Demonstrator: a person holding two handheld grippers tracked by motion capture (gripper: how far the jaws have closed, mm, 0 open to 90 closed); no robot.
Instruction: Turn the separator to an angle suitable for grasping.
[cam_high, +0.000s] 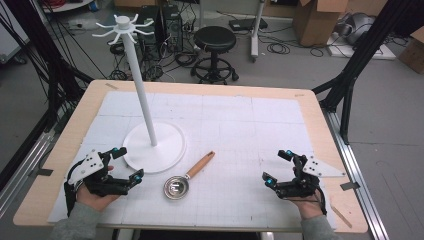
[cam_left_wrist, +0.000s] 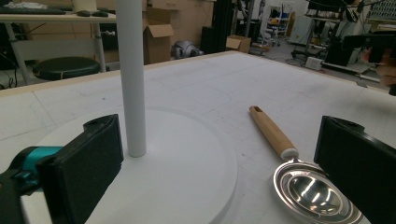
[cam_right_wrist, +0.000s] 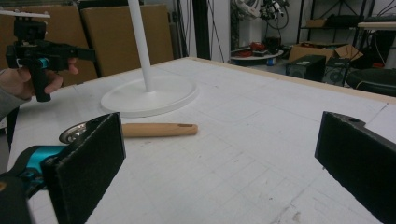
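A steel ladle with a wooden handle (cam_high: 189, 176) lies flat on the white mat, just right of the white stand's round base (cam_high: 167, 150). The stand's pole (cam_high: 141, 90) rises to a hook crown (cam_high: 122, 24). My left gripper (cam_high: 127, 164) is held at the table's front left, open, jaws empty, beside the base. In the left gripper view the ladle's bowl (cam_left_wrist: 314, 192) sits near the right jaw and the pole (cam_left_wrist: 131, 74) stands ahead. My right gripper (cam_high: 278, 166) is open at the front right, empty. From the right gripper view the ladle's handle (cam_right_wrist: 159, 129) lies ahead.
The wooden table (cam_high: 65, 145) carries a white gridded mat (cam_high: 240, 130). Behind it on the floor are a black stool (cam_high: 215, 47), cables and cardboard boxes (cam_high: 320, 20). Black frame legs stand at both sides.
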